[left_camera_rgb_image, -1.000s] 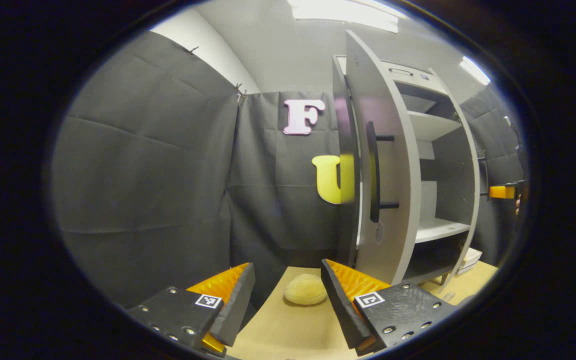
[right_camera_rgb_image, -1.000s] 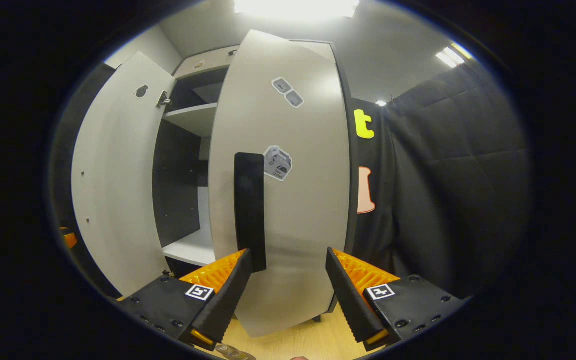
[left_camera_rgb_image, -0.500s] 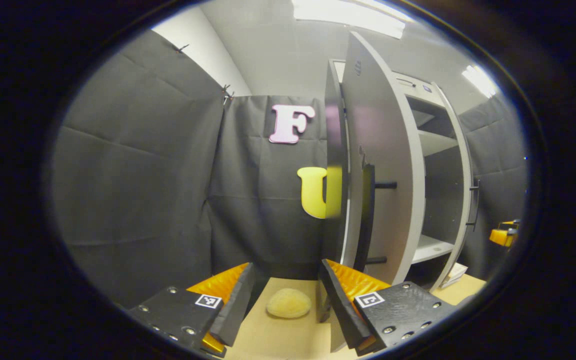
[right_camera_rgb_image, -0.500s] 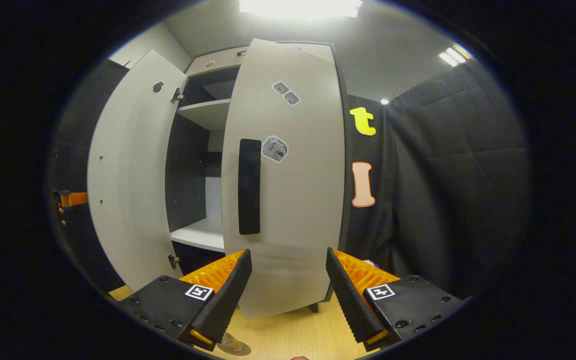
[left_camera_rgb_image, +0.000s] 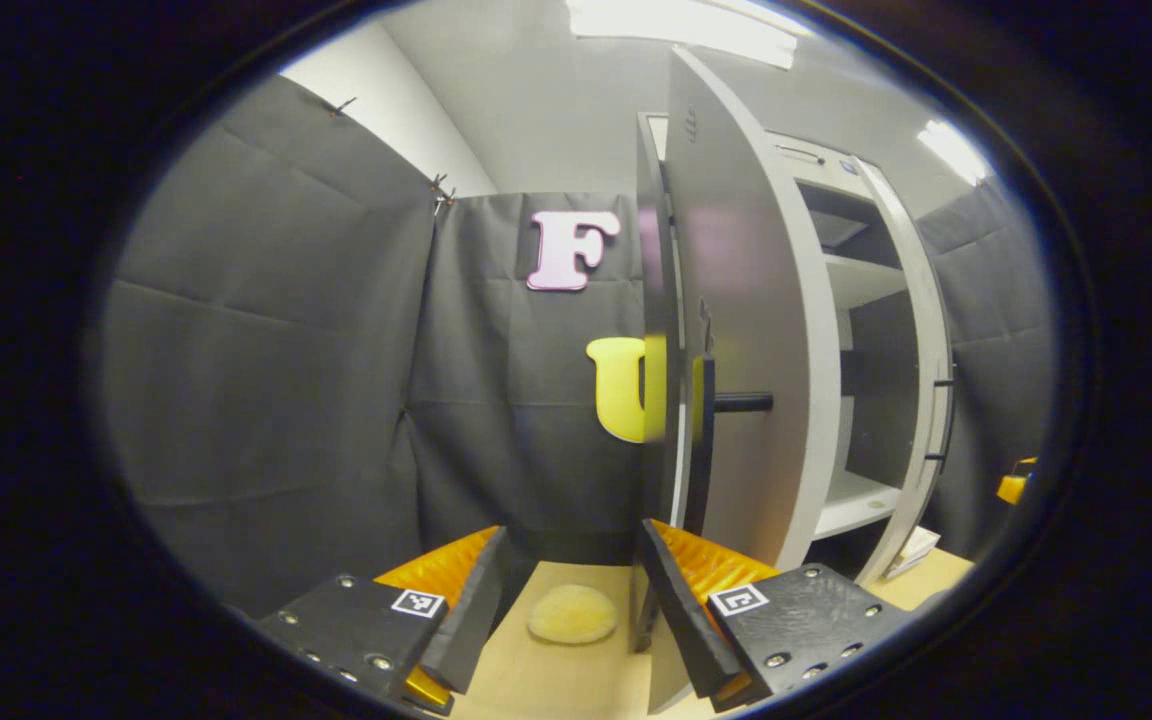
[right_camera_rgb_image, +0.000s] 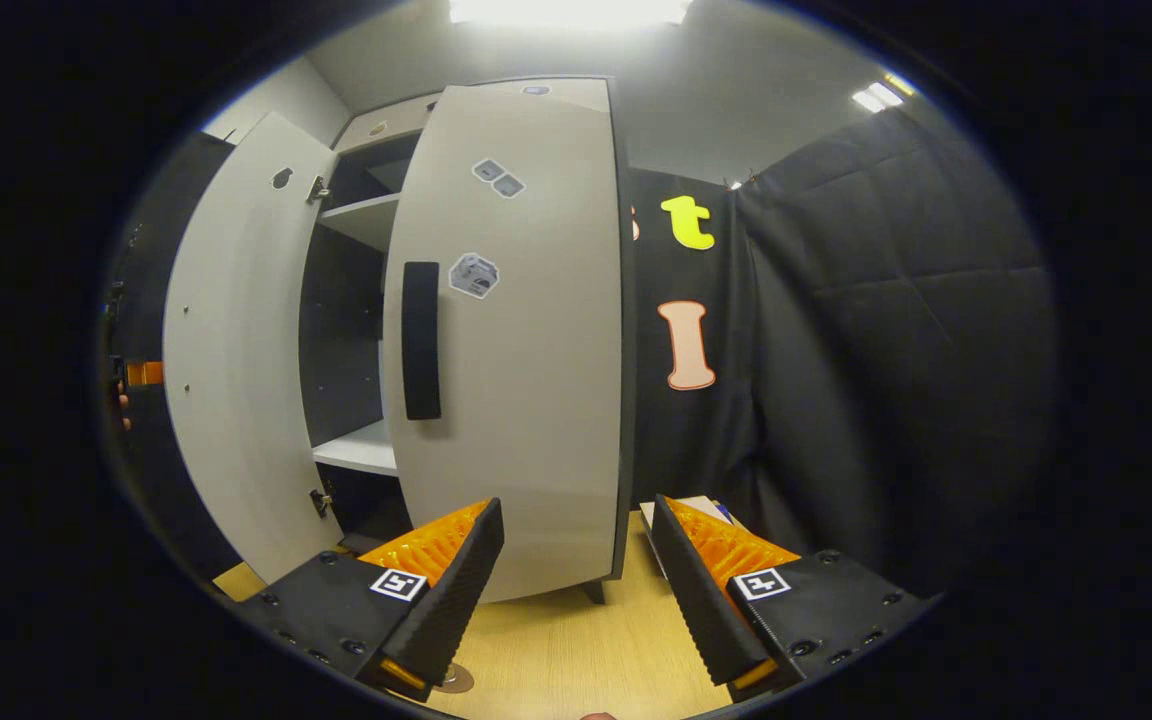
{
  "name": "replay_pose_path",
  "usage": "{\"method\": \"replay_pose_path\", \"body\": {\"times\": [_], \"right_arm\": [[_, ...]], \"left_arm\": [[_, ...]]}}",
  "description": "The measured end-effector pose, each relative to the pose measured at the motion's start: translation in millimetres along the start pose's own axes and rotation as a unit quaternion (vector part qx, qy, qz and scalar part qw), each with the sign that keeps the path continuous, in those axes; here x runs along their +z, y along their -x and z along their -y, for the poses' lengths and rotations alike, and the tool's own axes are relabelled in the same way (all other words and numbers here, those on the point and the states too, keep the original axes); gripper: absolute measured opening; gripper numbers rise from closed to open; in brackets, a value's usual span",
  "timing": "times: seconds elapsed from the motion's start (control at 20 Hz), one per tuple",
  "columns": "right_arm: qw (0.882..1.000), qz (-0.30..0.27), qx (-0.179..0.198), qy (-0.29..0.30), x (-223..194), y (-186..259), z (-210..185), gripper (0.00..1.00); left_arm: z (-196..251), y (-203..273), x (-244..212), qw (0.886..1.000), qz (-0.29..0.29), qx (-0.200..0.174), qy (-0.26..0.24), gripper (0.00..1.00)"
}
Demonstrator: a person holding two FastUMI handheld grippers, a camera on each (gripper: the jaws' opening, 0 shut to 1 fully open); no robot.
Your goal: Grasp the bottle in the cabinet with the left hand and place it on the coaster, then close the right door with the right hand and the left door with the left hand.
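Note:
In the left gripper view, the cabinet's left door stands open, seen almost edge-on, with its black handle just above my right finger. My left gripper is open and empty, close to that door's lower edge. In the right gripper view, the right door with its black handle is swung nearly flat against the cabinet front. The left door still stands wide open. My right gripper is open, a little way back from the right door. The shelves look bare.
A pale yellow round pad lies on the wooden table between my left fingers. A small brown disc peeks out under the right gripper's left finger. White flat items lie beside the cabinet's right side. Black cloth walls stand close around.
The right door has swung further toward the cabinet, and the right gripper has drawn back and turned right. The left gripper has moved nearer the left door's edge.

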State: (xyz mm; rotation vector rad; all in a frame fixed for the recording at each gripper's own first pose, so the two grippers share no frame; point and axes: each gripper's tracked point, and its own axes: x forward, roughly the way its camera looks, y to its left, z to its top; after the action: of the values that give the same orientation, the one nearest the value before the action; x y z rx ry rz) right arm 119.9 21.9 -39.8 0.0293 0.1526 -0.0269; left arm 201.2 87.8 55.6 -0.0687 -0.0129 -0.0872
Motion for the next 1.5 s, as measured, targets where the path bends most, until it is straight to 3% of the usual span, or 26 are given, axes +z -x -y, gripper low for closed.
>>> {"method": "replay_pose_path", "body": {"times": [0.4, 1.5], "right_arm": [[1.000, -0.001, -0.012, -0.009, 1, 11, 38, 0.96], [0.999, -0.005, -0.031, 0.015, 4, 38, 87, 0.95]], "left_arm": [[17, 3, 7, 1.000, 0.002, -0.007, -0.013, 0.79], [146, 4, 2, 0.997, 0.021, -0.070, -0.001, 0.79]]}}
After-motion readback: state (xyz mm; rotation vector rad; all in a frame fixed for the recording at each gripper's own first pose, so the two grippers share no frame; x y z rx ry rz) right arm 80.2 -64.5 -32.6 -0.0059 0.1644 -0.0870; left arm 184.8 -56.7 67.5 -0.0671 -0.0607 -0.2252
